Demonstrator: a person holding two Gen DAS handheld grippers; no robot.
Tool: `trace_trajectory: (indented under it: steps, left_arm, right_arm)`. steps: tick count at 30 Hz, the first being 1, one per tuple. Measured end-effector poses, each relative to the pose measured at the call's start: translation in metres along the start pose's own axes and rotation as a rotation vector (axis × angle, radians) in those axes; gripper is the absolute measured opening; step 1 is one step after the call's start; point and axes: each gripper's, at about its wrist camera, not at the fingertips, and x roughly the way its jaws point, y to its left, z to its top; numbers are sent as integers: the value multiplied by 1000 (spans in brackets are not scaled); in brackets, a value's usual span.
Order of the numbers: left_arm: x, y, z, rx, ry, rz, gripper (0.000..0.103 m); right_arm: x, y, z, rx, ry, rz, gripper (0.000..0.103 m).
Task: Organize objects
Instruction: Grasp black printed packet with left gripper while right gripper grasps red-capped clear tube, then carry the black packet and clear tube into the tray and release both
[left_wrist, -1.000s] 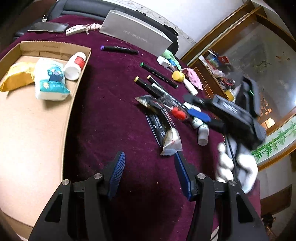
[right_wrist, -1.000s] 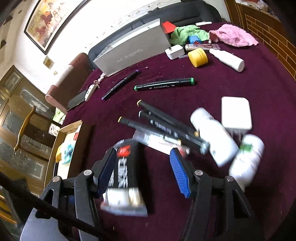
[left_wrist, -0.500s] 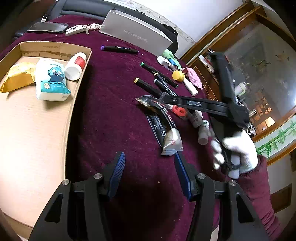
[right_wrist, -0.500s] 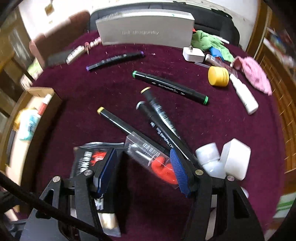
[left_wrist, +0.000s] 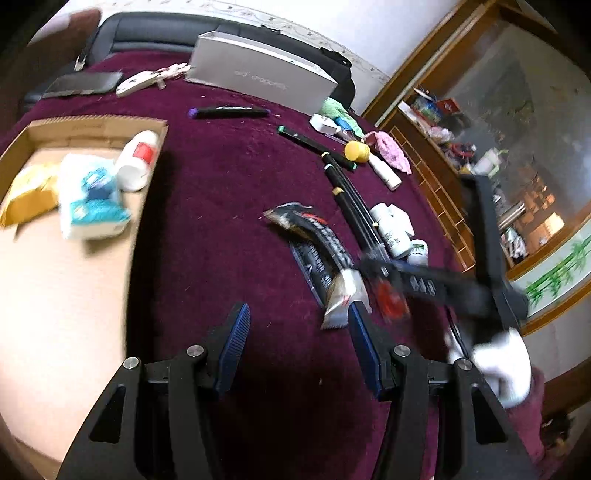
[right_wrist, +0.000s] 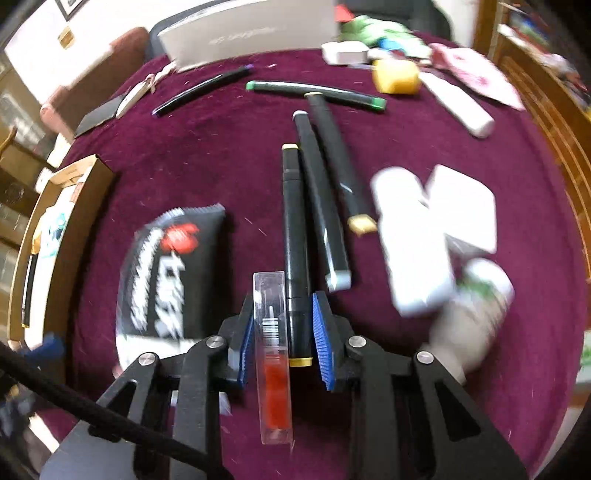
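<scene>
My right gripper (right_wrist: 282, 306) points down at the maroon cloth. Its jaws are closing, and the blue pads touch a clear case with a red piece inside (right_wrist: 271, 317) and a black marker with yellow ends (right_wrist: 293, 221), which lie side by side between them. In the left wrist view the right gripper (left_wrist: 384, 273) is a blurred shape with the red piece (left_wrist: 389, 301) at its tip, held by a white-gloved hand (left_wrist: 498, 365). My left gripper (left_wrist: 299, 314) hangs open over bare cloth. A black snack packet (left_wrist: 317, 236) lies just beyond its right finger.
Two more black markers (right_wrist: 321, 192) and white bottles (right_wrist: 410, 236) lie right of the grip, and the snack packet (right_wrist: 166, 273) lies left of it. A cardboard box (left_wrist: 92, 123) at the left holds a tissue pack and a bottle. A grey case (left_wrist: 258, 81) stands at the back.
The right gripper swung over the clear case and the yellow-ended marker, came down, and narrowed its jaws onto both. The left gripper stayed open and barely shifted.
</scene>
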Motion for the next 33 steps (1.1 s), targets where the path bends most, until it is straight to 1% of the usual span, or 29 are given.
trace_trajectory:
  steps: [2, 3, 5, 6, 7, 8, 9, 10, 12, 13, 14, 15, 16, 17, 18, 19, 21, 23, 27, 29, 30, 31, 33]
  left_arm:
    - [16, -8, 7, 9, 15, 14, 49]
    - [25, -11, 11, 13, 20, 17, 49]
    - [46, -17, 21, 32, 36, 66, 49]
    - [54, -18, 24, 38, 42, 88, 49]
    - [65, -23, 29, 60, 49, 97, 50]
    - [73, -28, 32, 89, 53, 116, 52]
    - [78, -31, 33, 107, 54, 135, 59]
    - [86, -38, 35, 144, 53, 166, 63]
    - [99, -48, 34, 209, 70, 190, 66]
    - [105, -56, 32, 256, 56, 219, 68]
    - [107, -59, 30, 283, 50, 239, 68]
    - [112, -65, 27, 337, 40, 269, 68]
    - [114, -70, 23, 384, 31, 292, 62]
    - [113, -72, 21, 409, 20, 288, 55]
    - [110, -72, 19, 420, 14, 264, 35]
    - [106, -71, 19, 418, 17, 261, 28]
    - [96, -64, 18, 381, 22, 220, 28]
    - [79, -58, 14, 364, 2, 205, 28]
    - [37, -42, 4, 295, -39, 122, 28]
    - [10, -31, -4, 250, -66, 62, 28]
    - [9, -29, -2, 234, -72, 45, 28]
    - [1, -24, -3, 210, -79, 24, 28]
    - [-10, -12, -6, 158, -93, -9, 28]
  right_arm:
    - [-7, -7, -16, 25, -34, -1, 26]
    - [-11, -10, -22, 45, -45, 15, 26]
    - [-16, -21, -34, 98, -64, 63, 26]
    - [-20, -20, -33, 115, -69, 81, 26]
    - [-22, -24, -35, 133, -74, 105, 26]
    - [-23, -29, -38, 154, -80, 133, 27]
    - [-26, -33, -41, 173, -90, 152, 28]
    - [-27, -35, -42, 187, -101, 162, 29]
    - [-33, -40, -44, 205, -129, 183, 29]
    - [-38, -44, -46, 214, -152, 195, 29]
    - [-42, -47, -47, 220, -168, 197, 35]
    - [-44, -49, -48, 224, -176, 195, 44]
    - [-46, -51, -49, 227, -186, 198, 46]
    - [-46, -51, -48, 228, -189, 197, 46]
    - [-45, -50, -48, 223, -185, 187, 46]
    - [-45, -49, -49, 214, -180, 178, 46]
    - [-46, -48, -52, 200, -177, 173, 46]
    - [-45, -44, -53, 183, -172, 166, 46]
    - [-48, -34, -60, 137, -186, 130, 46]
    - [-53, -27, -65, 115, -208, 148, 46]
    - [-55, -24, -68, 101, -216, 164, 46]
    - [-55, -20, -69, 83, -209, 174, 47]
    - [-44, -14, -67, 61, -171, 137, 51]
